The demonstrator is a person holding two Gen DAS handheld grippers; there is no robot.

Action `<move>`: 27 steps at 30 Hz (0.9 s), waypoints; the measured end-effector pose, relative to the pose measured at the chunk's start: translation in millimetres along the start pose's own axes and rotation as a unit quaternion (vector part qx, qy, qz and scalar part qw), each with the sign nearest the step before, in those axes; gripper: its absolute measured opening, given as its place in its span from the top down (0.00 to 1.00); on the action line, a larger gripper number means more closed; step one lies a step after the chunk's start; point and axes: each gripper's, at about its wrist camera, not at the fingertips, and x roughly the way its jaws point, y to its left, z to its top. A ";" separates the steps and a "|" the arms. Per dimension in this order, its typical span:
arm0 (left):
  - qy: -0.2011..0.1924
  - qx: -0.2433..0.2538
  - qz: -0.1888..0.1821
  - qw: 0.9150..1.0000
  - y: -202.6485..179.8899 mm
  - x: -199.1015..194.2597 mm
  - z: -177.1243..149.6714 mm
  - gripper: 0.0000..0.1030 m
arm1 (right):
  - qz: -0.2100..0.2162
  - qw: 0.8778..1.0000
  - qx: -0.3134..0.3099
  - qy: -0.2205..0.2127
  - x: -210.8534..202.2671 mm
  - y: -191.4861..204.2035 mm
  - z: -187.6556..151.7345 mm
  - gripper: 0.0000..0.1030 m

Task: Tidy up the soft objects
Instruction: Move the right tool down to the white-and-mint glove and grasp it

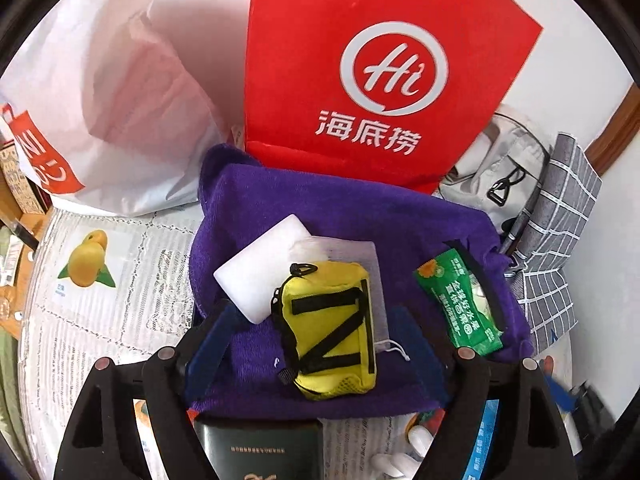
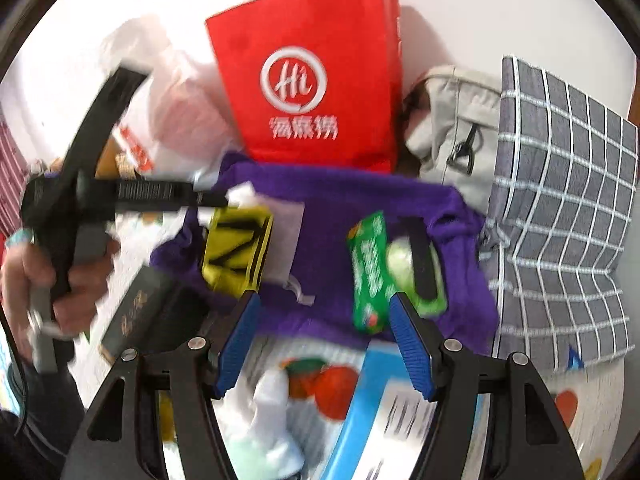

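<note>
pouch (image 1: 332, 328) on purple cloth (image 1: 360, 216) — untouched

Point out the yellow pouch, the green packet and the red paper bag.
yellow pouch (image 1: 330, 328), left wrist view, middle of its front with the black straps.
green packet (image 1: 460, 300), left wrist view, printed face.
red paper bag (image 2: 304, 80), right wrist view, white round logo.

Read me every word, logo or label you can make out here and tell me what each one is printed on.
"Hi" in a white ring, with "海底捞" below: red paper bag.
Green snack packet: white Chinese print, too small to read.
White plastic bag: red patch with white letters, cut off and unreadable.
Dark booklet: gold print, too small.
Blue card: blurred.
</note>
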 end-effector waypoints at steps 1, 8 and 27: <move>-0.004 0.003 0.002 1.000 -1.5 -4.9 -1.5 0.21 | -0.001 1.000 -0.001 0.007 2.2 3.3 -7.0 0.36; 0.000 0.001 0.001 1.000 3.4 -25.3 -27.5 0.21 | 0.015 0.998 -0.017 0.057 10.2 23.0 -48.6 0.49; 0.011 -0.037 0.012 0.999 44.2 -66.0 -111.8 0.21 | 0.022 0.998 -0.024 0.056 7.1 45.7 -77.2 0.90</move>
